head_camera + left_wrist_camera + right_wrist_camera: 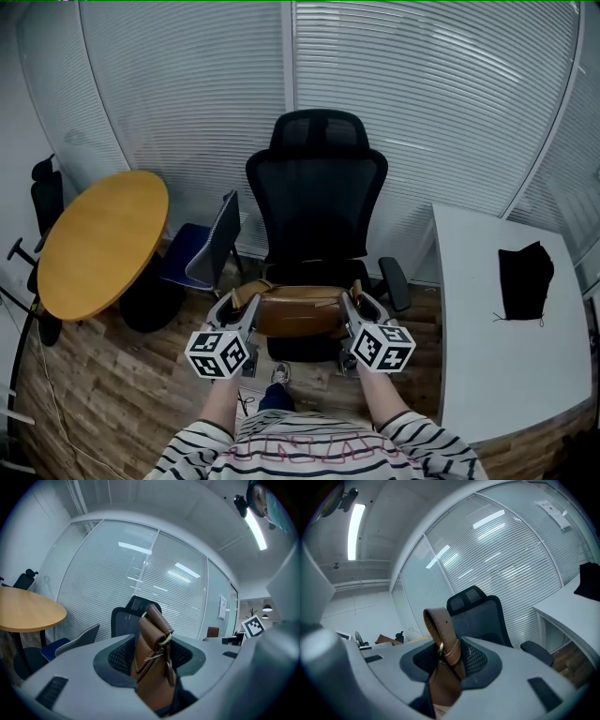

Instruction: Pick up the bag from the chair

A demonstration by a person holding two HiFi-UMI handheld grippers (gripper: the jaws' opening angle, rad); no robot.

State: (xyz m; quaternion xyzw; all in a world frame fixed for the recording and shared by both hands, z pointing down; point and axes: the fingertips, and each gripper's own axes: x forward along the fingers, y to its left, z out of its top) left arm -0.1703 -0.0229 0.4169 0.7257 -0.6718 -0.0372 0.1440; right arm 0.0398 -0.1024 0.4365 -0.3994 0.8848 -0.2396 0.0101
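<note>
Clamping in from both sides, the left gripper and the right gripper have the brown bag pinched between them, each set of jaws closed on one end of it. In the left gripper view, leather fills the gap between the jaws, with a metal ring and a folded strap end poking up just beyond the tips. On the right gripper's side a strap loop curls up past the jaws.

The bag hangs across the span between the two tools, right over the seat of the black chair, whose backrest rises beyond both sets of tips. Whether its underside touches the seat cannot be told.

It looks like soft leather: not heavy, likely to sag in the middle and a little slick. The ends by the strap fixings look the firmest places to hold.
</note>
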